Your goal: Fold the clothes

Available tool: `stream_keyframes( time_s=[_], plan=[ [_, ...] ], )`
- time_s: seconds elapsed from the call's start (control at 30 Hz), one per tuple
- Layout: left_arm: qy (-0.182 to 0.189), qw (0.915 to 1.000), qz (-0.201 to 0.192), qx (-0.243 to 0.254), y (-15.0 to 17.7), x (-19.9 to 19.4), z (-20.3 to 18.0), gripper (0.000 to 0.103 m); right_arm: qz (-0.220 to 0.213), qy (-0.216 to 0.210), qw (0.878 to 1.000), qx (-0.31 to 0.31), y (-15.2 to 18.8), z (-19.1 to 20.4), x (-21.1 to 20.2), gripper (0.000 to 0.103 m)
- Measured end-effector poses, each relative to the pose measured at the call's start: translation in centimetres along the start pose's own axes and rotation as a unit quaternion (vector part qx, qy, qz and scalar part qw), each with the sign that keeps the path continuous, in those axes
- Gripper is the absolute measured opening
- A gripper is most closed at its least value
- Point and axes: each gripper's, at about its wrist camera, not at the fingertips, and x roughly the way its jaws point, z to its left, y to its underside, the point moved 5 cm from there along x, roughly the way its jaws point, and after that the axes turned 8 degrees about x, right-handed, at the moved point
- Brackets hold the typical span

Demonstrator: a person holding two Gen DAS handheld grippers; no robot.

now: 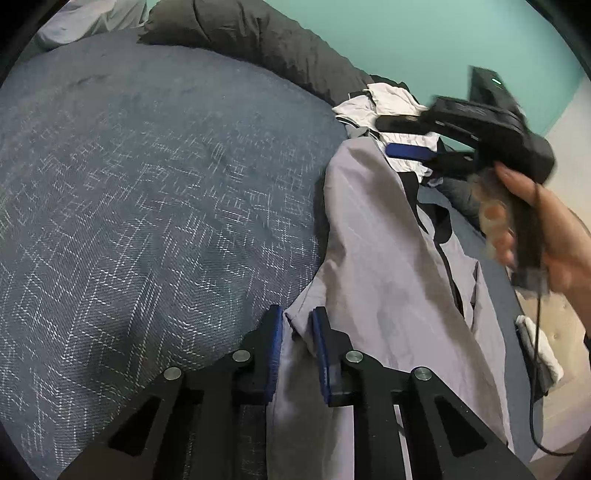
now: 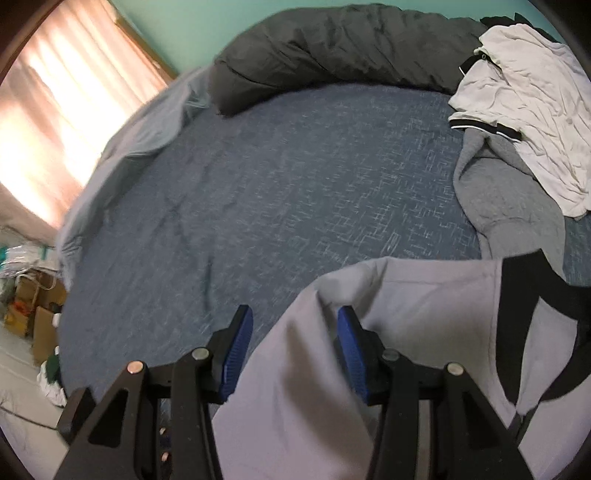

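Nearest, in the left wrist view: left gripper with its blue pads narrowed onto an edge of the light grey garment, cloth pinched between them, jaws nearly together. Garment draped rightward over the blue patterned bedspread, black trim along one seam. Right of it, a hand gripping the handle of the right gripper (blurred), fingers apart above the clothes.

In the right wrist view: pads well apart, grey fabric bunched between them and over the right pad; whether actually pressed, cannot tell. Beyond, bare bedspread, then a darker grey garment under a white shirt at far right. Farthest, a dark duvet along the teal wall, curtain at left.
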Motion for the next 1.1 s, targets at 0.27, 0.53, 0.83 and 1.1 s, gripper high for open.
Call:
stream_keyframes(
  time_s=[0.27, 0.53, 0.83, 1.1],
  plan=[
    [0.011, 0.9998, 0.0, -0.015, 0.3, 0.3, 0.3, 0.018, 0.013, 0.015, 1.0, 0.006, -1.2, -0.6, 3.0, 0.005],
    [0.014, 0.9995, 0.003, -0.027, 0.6, 0.7, 0.6, 0.017, -0.028, 0.019, 0.999, 0.01, -2.7, -0.9, 3.3, 0.001],
    [0.011, 0.9982, -0.018, -0.057, 0.5, -0.4, 1.3, 0.017, -0.053, 0.064, 0.996, -0.006, -3.3, -1.8, 2.6, 0.001],
    [-0.001, 0.9961, -0.043, -0.077, -0.2, -2.0, 2.2, 0.016, -0.041, 0.009, 0.998, -0.056, -2.2, 0.7, 1.8, 0.001]
  ],
)
